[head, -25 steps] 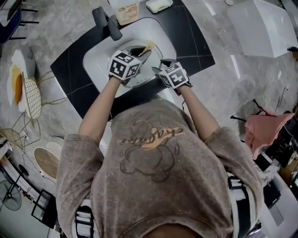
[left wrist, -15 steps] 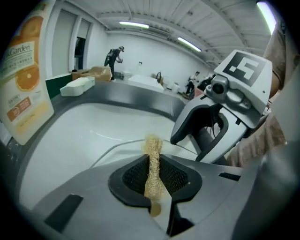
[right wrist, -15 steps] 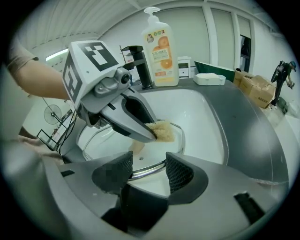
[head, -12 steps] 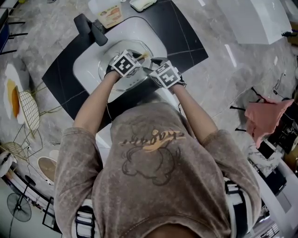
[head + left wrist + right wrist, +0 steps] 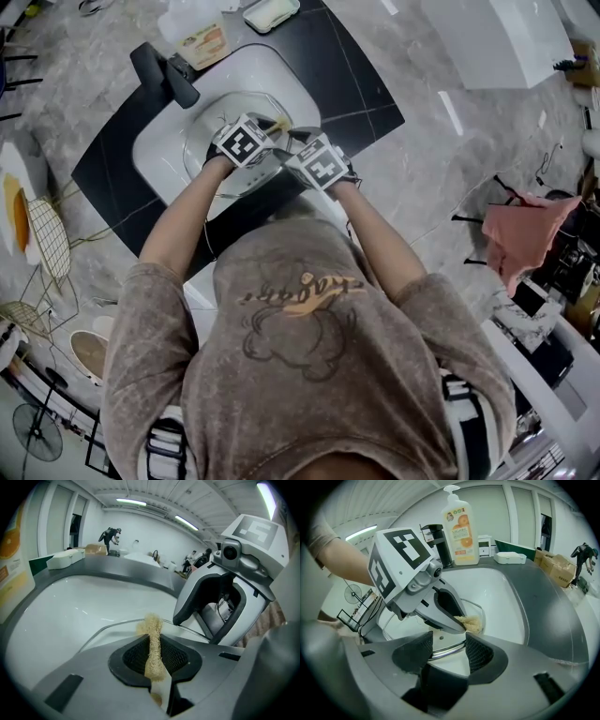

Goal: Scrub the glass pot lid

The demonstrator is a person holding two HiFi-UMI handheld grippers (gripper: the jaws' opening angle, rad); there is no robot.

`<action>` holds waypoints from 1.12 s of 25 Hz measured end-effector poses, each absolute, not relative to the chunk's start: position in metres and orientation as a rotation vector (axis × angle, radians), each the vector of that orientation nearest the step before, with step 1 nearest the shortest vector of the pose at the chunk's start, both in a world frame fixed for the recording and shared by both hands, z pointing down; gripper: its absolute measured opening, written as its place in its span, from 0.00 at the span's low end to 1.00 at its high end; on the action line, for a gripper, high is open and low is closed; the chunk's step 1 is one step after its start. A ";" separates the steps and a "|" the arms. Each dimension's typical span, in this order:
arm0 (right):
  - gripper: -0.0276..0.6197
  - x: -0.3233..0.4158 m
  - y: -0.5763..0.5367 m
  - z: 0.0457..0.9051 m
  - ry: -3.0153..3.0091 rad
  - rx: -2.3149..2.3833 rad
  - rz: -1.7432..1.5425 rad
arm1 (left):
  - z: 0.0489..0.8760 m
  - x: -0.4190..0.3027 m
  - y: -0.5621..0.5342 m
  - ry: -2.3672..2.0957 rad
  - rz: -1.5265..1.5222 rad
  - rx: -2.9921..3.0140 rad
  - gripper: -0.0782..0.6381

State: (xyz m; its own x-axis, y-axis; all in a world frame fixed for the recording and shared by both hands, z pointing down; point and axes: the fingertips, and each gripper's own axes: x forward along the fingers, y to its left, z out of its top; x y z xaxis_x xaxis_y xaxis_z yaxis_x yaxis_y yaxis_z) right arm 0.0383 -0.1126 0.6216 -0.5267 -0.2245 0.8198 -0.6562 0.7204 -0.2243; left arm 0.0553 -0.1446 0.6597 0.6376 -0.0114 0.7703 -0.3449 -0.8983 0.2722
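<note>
My right hand-held gripper (image 5: 449,656): jaws wide apart, nothing clamped. The metal rim of the glass pot lid (image 5: 436,641) runs across the gap between the pads; can't tell if it touches them. The lid lies tilted in the white sink (image 5: 501,602), rim toward me. My left hand-held gripper (image 5: 154,660): jaws pinched together on a beige loofah strip (image 5: 152,644), whose frayed end sticks out past the tips and sits on the lid's glass near the far rim. The two grippers are close together over the lid, and the left's cube shows black-and-white square markers. Behind the sink, on the dark desk (image 5: 366,84): a black faucet (image 5: 438,541), then a pump soap bottle (image 5: 461,527) with orange slices on the label, print too small to read reliably. Right of it is a white soap dish (image 5: 511,557). Further right are cardboard boxes (image 5: 555,564), no legible print. The script print on my shirt in the head view is unreadable.
</note>
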 end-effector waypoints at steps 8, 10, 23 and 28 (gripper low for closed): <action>0.38 0.037 -0.114 0.622 -2.095 0.669 0.674 | 0.673 0.049 -0.167 -0.352 1.121 2.439 0.20; 0.38 0.037 -0.114 0.623 -2.095 0.670 0.676 | 0.680 0.046 -0.172 -0.377 1.104 2.425 0.20; 0.38 0.037 -0.114 0.624 -2.098 0.671 0.677 | 0.707 0.018 -0.216 -0.588 1.066 2.371 0.20; 0.38 0.038 -0.116 0.625 -2.096 0.670 0.673 | 0.712 0.010 -0.223 -0.615 1.096 2.409 0.20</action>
